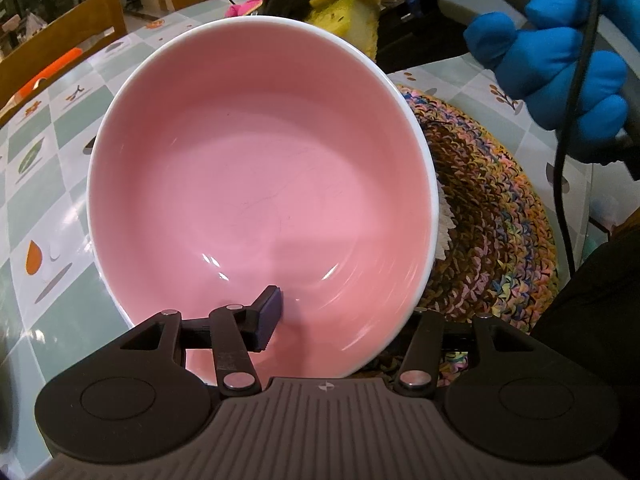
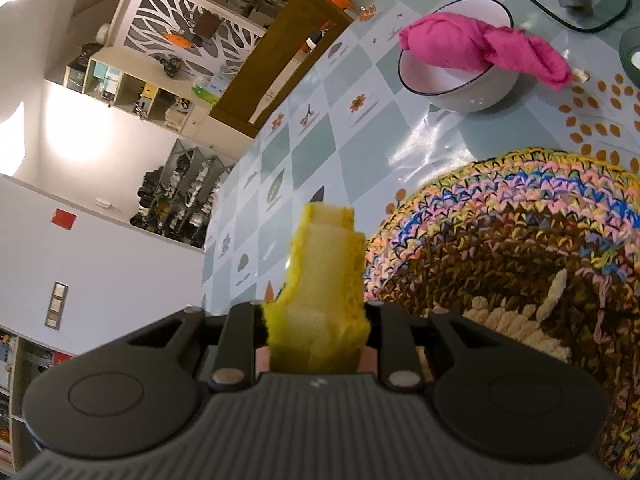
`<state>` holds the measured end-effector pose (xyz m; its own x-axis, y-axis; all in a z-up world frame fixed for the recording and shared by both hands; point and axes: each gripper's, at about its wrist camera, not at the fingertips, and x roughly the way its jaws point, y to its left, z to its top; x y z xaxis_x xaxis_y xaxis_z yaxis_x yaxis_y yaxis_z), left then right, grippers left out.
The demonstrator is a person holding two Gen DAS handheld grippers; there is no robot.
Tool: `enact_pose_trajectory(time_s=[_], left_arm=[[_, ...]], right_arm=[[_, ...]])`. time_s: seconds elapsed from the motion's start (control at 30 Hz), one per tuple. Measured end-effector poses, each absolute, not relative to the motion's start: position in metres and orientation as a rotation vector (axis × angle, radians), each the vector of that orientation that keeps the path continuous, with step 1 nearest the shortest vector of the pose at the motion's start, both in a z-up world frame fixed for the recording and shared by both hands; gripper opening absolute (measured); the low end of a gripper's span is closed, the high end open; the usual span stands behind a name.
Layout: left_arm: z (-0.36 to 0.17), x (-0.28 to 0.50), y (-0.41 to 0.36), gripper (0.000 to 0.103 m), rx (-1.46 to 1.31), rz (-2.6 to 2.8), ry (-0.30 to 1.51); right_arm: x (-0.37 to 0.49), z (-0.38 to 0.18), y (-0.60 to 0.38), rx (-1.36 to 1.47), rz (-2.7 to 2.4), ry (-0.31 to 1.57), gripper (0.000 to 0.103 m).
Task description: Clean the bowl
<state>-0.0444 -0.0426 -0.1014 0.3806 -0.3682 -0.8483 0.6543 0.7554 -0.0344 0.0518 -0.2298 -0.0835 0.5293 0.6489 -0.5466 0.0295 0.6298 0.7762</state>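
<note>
A bowl (image 1: 260, 168), pink inside with a white rim, fills the left wrist view, tilted up off the table. My left gripper (image 1: 320, 320) is shut on its near rim, with one finger pad (image 1: 270, 316) inside the bowl and the other hidden behind the wall. My right gripper (image 2: 318, 320) is shut on a yellow sponge (image 2: 324, 276), held above the table beside the woven mat. The sponge (image 1: 352, 4) also shows in the left wrist view, just beyond the bowl's far rim, with a blue-gloved hand (image 1: 560, 64) holding the right gripper.
A round multicoloured crocheted mat (image 1: 488, 208) lies under and right of the bowl; it also shows in the right wrist view (image 2: 520, 264). A white bowl (image 2: 460, 80) with a pink cloth (image 2: 480, 48) stands farther off on the checked tablecloth (image 2: 320, 140). Wooden chairs (image 1: 64, 40) stand at the table's edge.
</note>
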Motion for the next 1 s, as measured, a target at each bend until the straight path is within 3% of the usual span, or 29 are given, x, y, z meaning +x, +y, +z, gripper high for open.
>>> enact_pose_trajectory(time_s=[0.7,1.0], left_arm=[[-0.096,-0.040,-0.047,0.053,0.339,-0.660,1.013],[-0.090,-0.039,-0.055,0.048,0.331,-0.653,1.020]], right_arm=[[0.023,-0.094,-0.250,0.733,0.323,0.967,0.025],[0.011,-0.092,-0.258,0.593,0.259,0.951,0.025]])
